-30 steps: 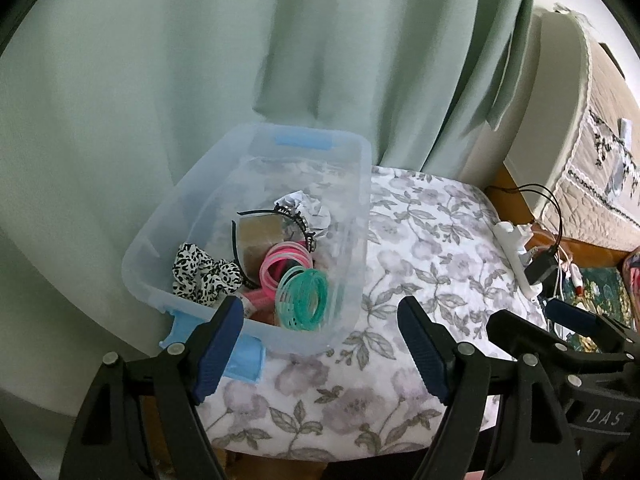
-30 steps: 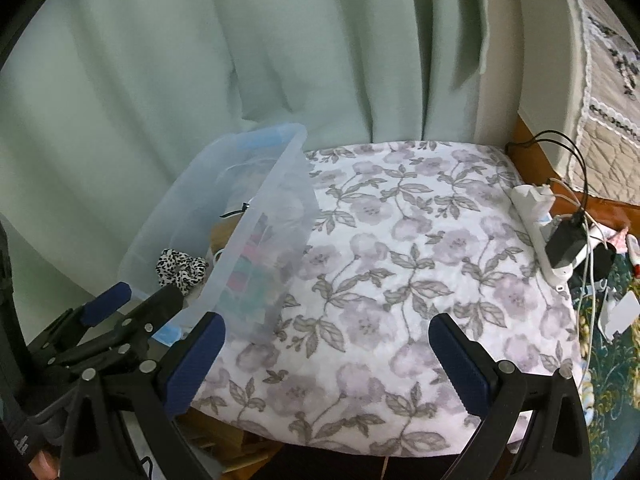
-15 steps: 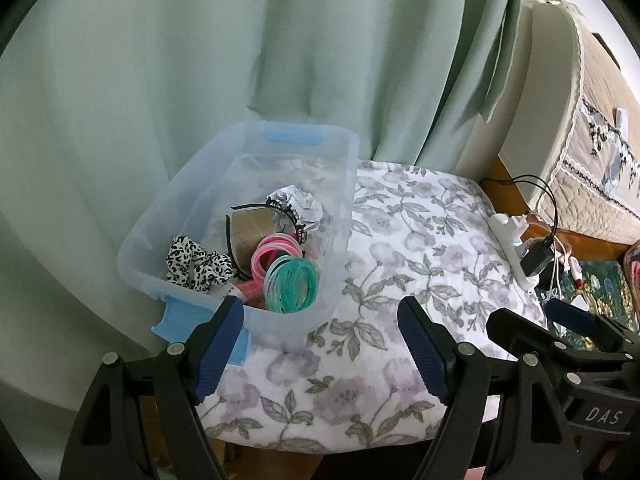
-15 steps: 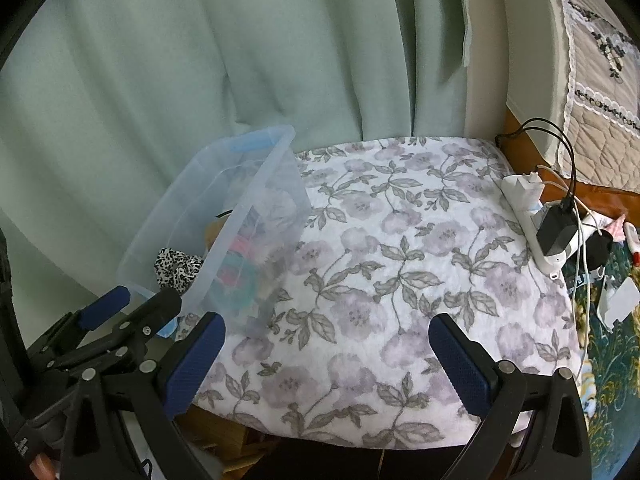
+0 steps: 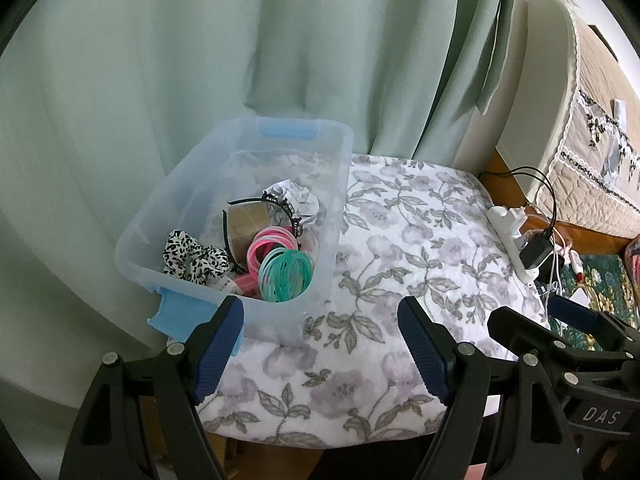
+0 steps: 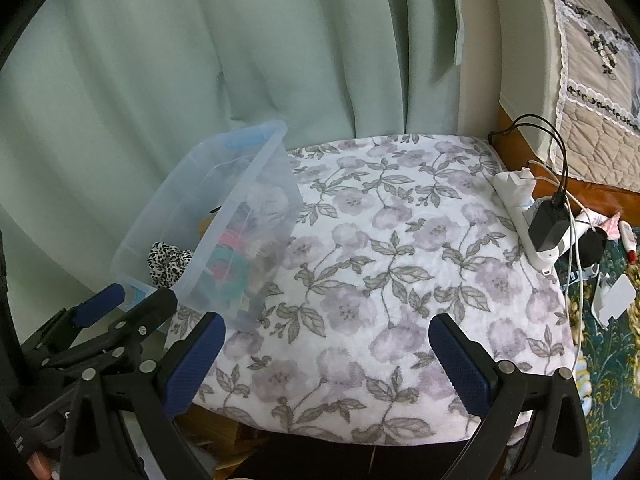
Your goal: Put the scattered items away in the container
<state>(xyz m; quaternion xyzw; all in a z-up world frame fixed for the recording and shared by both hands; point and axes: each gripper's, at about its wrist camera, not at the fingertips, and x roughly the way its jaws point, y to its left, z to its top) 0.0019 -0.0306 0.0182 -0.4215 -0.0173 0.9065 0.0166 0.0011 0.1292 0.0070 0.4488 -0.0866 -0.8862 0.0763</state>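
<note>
A clear plastic bin with blue handles stands on the left of a floral-covered surface. Inside lie a black-and-white scrunchie, teal bangles, pink bangles, a roll of brown tape, a black headband and crumpled paper. My left gripper is open and empty, above the near edge of the surface beside the bin. My right gripper is open and empty, to the right of the bin. No loose items lie on the cloth.
Green curtains hang behind the surface. A white power strip with a black charger and cables sits at the right edge. A bed with a quilted cover is at the far right. Small items lie on a patterned rug.
Both grippers have pulled back and up from the bin; the bin and surface look smaller and farther. Both stay open and empty.
</note>
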